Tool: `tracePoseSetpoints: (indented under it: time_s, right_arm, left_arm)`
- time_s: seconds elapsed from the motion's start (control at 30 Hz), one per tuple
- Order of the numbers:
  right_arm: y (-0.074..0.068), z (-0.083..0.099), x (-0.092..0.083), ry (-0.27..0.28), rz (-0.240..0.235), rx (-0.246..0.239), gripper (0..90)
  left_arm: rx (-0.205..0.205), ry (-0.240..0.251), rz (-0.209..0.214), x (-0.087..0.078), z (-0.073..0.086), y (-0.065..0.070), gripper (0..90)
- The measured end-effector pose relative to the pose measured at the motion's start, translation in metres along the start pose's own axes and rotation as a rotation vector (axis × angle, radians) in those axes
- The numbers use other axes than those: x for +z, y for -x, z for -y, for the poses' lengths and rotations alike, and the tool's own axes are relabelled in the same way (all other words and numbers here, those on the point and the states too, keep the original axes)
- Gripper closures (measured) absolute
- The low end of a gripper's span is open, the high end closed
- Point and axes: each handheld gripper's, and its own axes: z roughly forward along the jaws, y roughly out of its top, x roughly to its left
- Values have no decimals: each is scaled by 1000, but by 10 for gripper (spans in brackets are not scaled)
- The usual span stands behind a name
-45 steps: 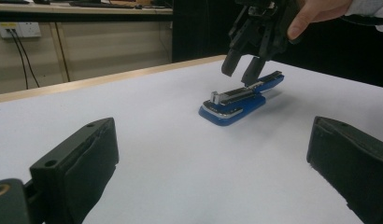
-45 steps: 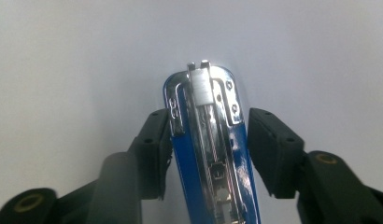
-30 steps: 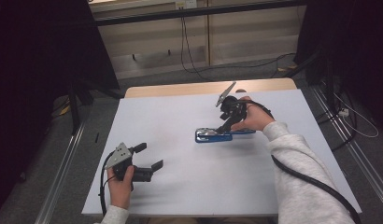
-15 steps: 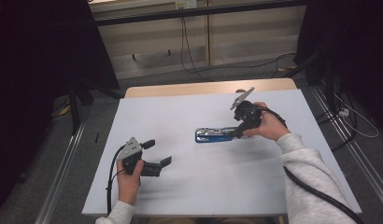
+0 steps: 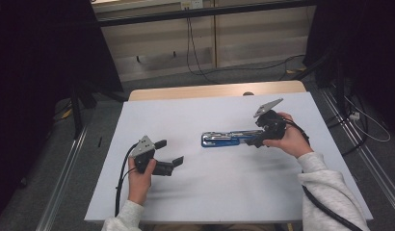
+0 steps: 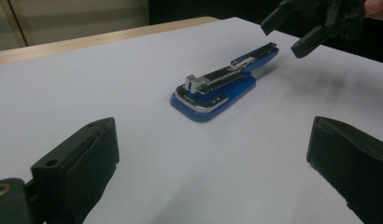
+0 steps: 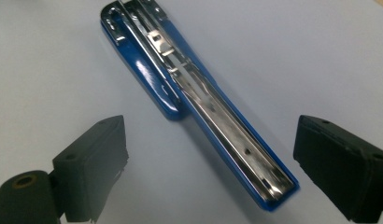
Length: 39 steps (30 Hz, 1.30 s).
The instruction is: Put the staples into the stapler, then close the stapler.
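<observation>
The long blue stapler with its shiny metal staple channel flipped open (image 5: 229, 139) lies flat a bit right of the table's (image 5: 195, 202) middle, toward the far edge, probably so the channel faces up for access. The right hand-held gripper (image 5: 256, 139) hovers at its right end; its jaws have just been opening, now wide apart, nothing pinched. The left hand-held gripper (image 5: 169, 156) waits near the left edge, jaws apart too, aimed at the stapler.

The blue stapler (image 5: 224, 139) is the sole obstacle on the white table (image 5: 224, 192). Bare surface surrounds the stapler on every side; the right gripper (image 5: 257, 139) crowds its right end.
</observation>
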Motion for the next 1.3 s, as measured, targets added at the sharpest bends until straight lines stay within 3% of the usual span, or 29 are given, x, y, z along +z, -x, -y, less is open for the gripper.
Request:
tracePoseSetpoints:
  time_s: [0.1, 0.27, 0.33, 0.5, 0.7, 0.8, 0.87, 0.97, 1.03, 1.23, 1.3]
  right_arm:
    - [4, 8, -7, 25, 15, 30, 93]
    - [10, 21, -15, 73, 45, 91, 91]
    - [12, 25, -17, 83, 60, 111, 88]
    - [13, 32, -22, 85, 102, 119, 88]
    - [16, 42, -27, 94, 136, 157, 114]
    - [18, 45, -28, 100, 153, 166, 159]
    - [18, 48, -29, 105, 168, 168, 198]
    - [18, 52, -30, 103, 187, 169, 282]
    - [18, 55, -32, 97, 204, 184, 354]
    - [19, 64, -35, 110, 239, 230, 583]
    - [19, 66, -33, 104, 247, 240, 651]
  left_arm:
    - [-18, 10, 5, 6, 0, -1, 26]
    - [-14, -10, 29, 15, -5, -1, 25]
    - [-10, -14, 18, 19, -6, -1, 26]
    - [-44, -20, 13, 29, -6, -3, 26]
    - [-28, -47, 0, 40, -11, -1, 32]
    - [-54, -37, -4, 45, -12, -2, 48]
    - [-61, -40, -33, 48, -12, -3, 92]
    - [-72, -73, -39, 53, -14, -6, 175]
    - [-57, -80, -52, 56, -16, -6, 267]
    - [-68, -92, -64, 67, -16, -6, 547]
    - [-79, -120, -47, 72, -16, -6, 630]
